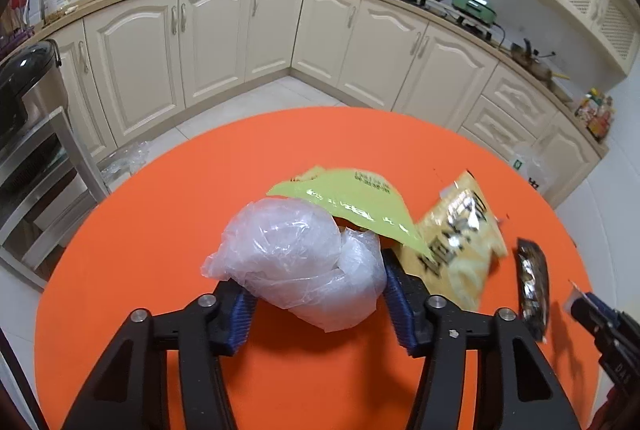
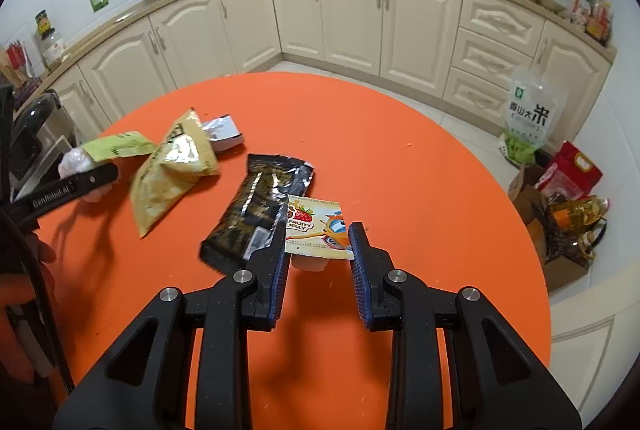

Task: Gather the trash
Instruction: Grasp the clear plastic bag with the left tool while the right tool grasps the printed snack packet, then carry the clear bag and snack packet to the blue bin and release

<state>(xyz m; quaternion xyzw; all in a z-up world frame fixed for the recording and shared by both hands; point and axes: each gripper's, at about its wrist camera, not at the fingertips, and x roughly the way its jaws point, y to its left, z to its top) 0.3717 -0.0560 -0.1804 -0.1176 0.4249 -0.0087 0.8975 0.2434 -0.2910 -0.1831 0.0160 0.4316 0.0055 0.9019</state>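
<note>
1. Table [image 1: 160,230]: round, orange top, standing in a kitchen with cream cabinets [image 1: 216,38] behind; all the trash lies on it.
2. Left gripper [image 1: 316,286]: black frame, blue ribbed pads. The jaws stand on either side of a crumpled clear plastic bag [image 1: 296,262], both pads touching its sides; clamped on the bag.
3. Clear plastic bag: bunched, translucent, on the table's near-left part, its far edge tucked under the green wrapper.
4. Green wrapper [image 1: 352,206]: flat, lime-coloured, printed; lies just behind the bag.
5. Yellow snack bag [image 2: 172,170]: puffed, gold-and-silver print, beside the green wrapper; a small white-and-black packet [image 2: 224,130] lies at its far end.
6. Black foil wrapper [image 2: 260,206]: long, crumpled, between the yellow bag and the jelly cup.
7. Right gripper [image 2: 320,258]: jaws narrowed around a jelly cup [image 2: 316,226], its strawberry-printed lid between the fingertips; the left pad sits against the lid, the right pad at its edge. Firm grip cannot be told.
8. Floor, right: rice bag [image 2: 528,110], a cardboard box [image 2: 560,258] with oil bottles.
</note>
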